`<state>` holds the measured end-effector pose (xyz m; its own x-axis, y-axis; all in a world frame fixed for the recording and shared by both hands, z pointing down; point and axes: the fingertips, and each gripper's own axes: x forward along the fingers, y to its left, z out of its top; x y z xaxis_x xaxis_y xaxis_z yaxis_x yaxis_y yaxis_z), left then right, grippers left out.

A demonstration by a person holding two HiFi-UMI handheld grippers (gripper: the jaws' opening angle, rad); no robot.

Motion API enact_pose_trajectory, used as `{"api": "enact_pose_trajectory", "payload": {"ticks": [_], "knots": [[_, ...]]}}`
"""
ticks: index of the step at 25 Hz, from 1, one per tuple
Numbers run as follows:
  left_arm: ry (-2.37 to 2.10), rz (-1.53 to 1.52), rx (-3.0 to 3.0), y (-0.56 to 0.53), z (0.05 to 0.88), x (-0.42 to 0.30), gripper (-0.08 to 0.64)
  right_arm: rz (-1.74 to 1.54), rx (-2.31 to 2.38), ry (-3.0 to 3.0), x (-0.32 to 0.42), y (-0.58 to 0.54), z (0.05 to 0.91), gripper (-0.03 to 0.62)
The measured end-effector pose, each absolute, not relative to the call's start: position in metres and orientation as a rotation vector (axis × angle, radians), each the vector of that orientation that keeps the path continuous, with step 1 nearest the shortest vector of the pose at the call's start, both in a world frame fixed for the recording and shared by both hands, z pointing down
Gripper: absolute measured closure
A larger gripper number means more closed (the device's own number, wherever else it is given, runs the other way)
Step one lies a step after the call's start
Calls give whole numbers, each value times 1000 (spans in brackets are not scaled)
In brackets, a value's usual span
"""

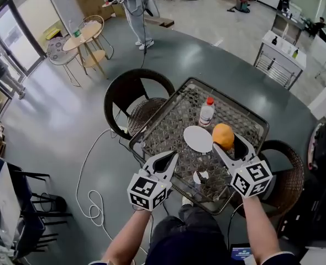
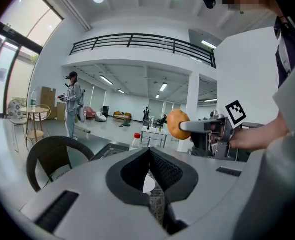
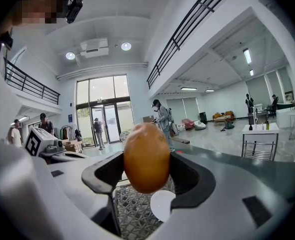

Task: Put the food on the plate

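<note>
An orange, rounded piece of food hangs above the wire-mesh table, just right of the white plate. My right gripper is shut on it. In the right gripper view the food fills the space between the jaws, and the plate shows below it. My left gripper hovers over the table's near left edge, shut with nothing in it. The left gripper view shows its own tips meeting, the food up to the right, and a sliver of plate below.
A clear bottle with a red cap stands just behind the plate. A dark wicker chair sits at the table's left, another at its right. A white cable lies on the floor. A person stands far back.
</note>
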<state>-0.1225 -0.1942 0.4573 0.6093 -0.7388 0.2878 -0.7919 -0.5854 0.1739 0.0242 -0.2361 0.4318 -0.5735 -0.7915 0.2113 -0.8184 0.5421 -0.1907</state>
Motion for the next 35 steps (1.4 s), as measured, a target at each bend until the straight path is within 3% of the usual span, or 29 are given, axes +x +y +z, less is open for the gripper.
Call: {"api": "enact_pose_trajectory", "payload": {"ticks": [35], "knots": [[-1011,600,2471,-282,587,-127,551,567,1162,-2102,-14,-332,678,298]]}}
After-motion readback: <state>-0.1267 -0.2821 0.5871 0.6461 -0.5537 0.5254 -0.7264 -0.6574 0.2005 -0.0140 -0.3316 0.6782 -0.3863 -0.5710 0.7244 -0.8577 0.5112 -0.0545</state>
